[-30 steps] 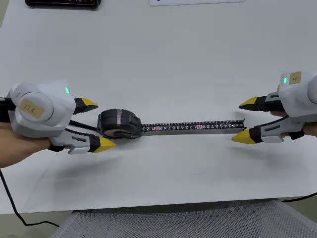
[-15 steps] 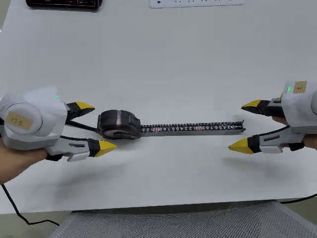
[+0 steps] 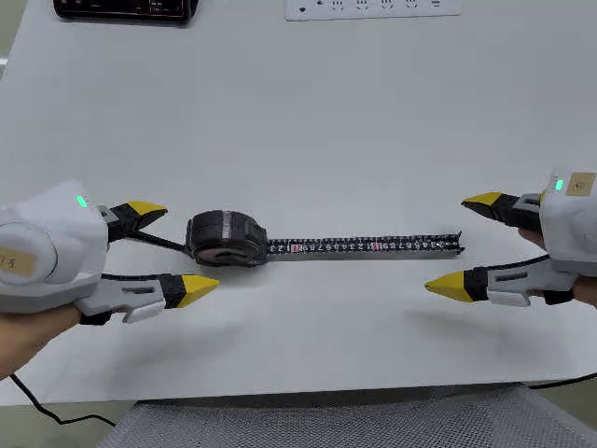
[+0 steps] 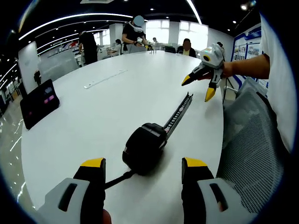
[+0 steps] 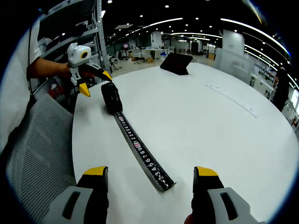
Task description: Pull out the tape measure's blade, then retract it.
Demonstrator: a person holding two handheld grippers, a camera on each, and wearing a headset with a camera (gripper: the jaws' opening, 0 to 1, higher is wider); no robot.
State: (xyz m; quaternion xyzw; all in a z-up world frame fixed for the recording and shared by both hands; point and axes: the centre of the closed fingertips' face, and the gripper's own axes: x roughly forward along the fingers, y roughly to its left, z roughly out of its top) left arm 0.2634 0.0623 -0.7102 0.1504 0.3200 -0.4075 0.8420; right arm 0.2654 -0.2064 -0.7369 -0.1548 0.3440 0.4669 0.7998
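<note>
A black tape measure (image 3: 226, 239) lies on the white table (image 3: 308, 121), its dark blade (image 3: 366, 246) drawn out to the right and flat on the surface. My left gripper (image 3: 173, 247) stands open just left of the case (image 4: 145, 147), touching nothing; a thin strap runs from the case toward it. Off the blade's tip, my right gripper (image 3: 471, 245) hangs open, a short gap away. From the right gripper view the blade (image 5: 142, 156) runs back to the case (image 5: 112, 97), its hooked end between my open jaws. The right gripper (image 4: 203, 74) is seen far off in the left gripper view.
A black device (image 3: 123, 8) and a white power strip (image 3: 371, 7) lie at the table's far edge. A grey mesh chair (image 3: 326, 425) sits below the near edge. A cable (image 3: 28, 401) hangs at the lower left. People stand at the far end of the table (image 4: 135, 32).
Both grippers have drawn back from the tape measure, left one leftward, right one rightward and lower. The tape measure and its extended blade stay in place on the table.
</note>
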